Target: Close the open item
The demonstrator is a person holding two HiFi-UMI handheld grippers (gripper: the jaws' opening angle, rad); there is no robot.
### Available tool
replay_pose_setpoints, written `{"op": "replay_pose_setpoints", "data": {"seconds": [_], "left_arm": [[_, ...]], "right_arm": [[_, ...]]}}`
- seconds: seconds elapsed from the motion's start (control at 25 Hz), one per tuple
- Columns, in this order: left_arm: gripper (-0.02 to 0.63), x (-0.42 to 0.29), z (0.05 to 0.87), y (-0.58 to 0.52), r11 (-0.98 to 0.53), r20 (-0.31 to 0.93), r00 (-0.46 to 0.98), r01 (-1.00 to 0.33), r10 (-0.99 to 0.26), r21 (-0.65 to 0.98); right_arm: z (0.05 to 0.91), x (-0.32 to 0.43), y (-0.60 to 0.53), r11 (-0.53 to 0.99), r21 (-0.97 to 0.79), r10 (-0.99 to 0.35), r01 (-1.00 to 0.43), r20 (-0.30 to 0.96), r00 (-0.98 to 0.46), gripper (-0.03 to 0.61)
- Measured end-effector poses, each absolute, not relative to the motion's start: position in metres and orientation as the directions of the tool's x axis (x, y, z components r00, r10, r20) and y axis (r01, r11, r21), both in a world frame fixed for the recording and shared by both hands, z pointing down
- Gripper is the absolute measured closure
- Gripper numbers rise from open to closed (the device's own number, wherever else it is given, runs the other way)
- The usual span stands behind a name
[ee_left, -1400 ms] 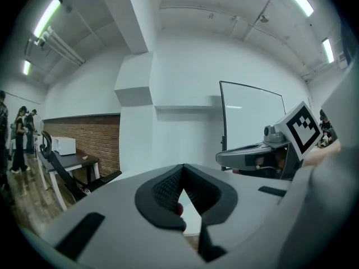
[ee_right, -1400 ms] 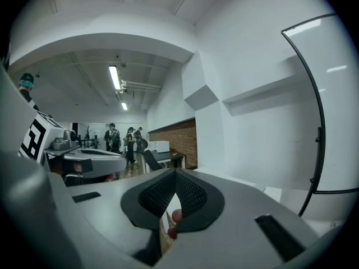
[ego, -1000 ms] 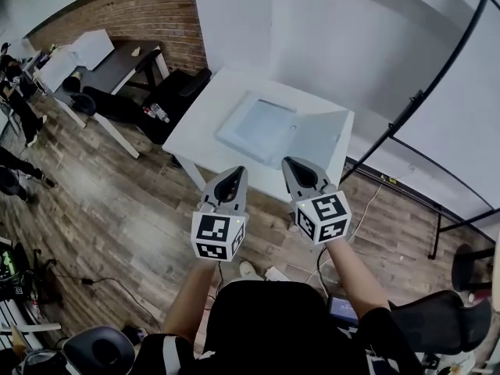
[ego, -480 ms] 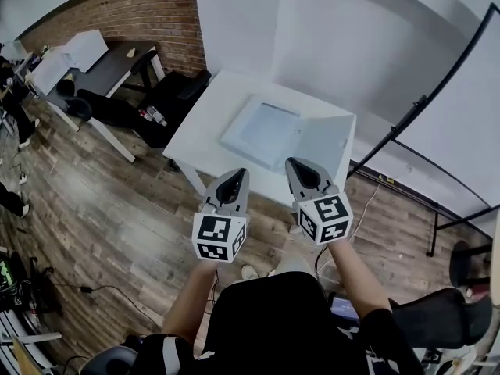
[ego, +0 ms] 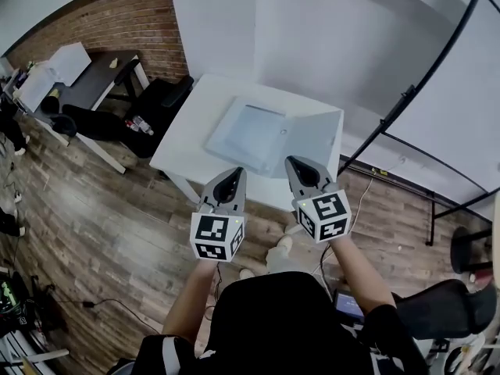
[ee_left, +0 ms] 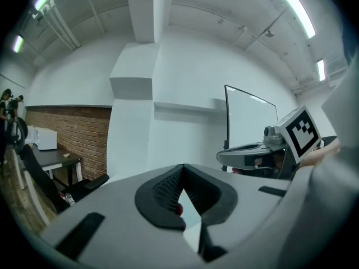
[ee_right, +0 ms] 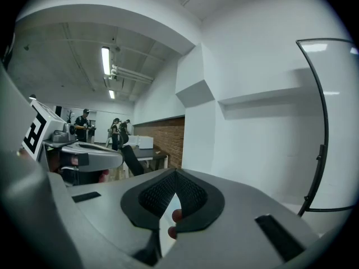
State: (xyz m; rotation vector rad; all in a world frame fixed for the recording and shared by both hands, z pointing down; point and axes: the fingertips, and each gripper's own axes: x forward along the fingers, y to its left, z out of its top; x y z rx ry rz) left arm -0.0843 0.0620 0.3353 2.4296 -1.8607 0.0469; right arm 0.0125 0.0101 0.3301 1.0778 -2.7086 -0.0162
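The left claw (ego: 236,171) and right claw (ego: 291,162) are hovering pinched together and empty, while the thin pale-grey hinged folder (ego: 250,135) lying open at upper centre is looking light and stiff, likely best taken by its right flap's free edge.

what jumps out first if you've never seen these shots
The left gripper and right gripper sit side by side low in the head view, each carrying a black-and-white marker cube, with jaws together and nothing held. Just beyond them an open item lies on a white table, and its right half seems raised. A brick wall fills the upper left.
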Motion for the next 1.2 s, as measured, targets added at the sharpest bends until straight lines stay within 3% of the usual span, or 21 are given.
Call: {"op": "replay_pose_setpoints", "data": {"seconds": [1.2], "left_arm": [[0.603,0.062,0.372,-0.128,-0.473,0.175,0.468,-0.881,-0.866,0.015]], "right_arm": [[0.386,0.166,-0.165,0.562,-0.024,-0.791,-0.827,0.276,-0.546,0.540]]}}
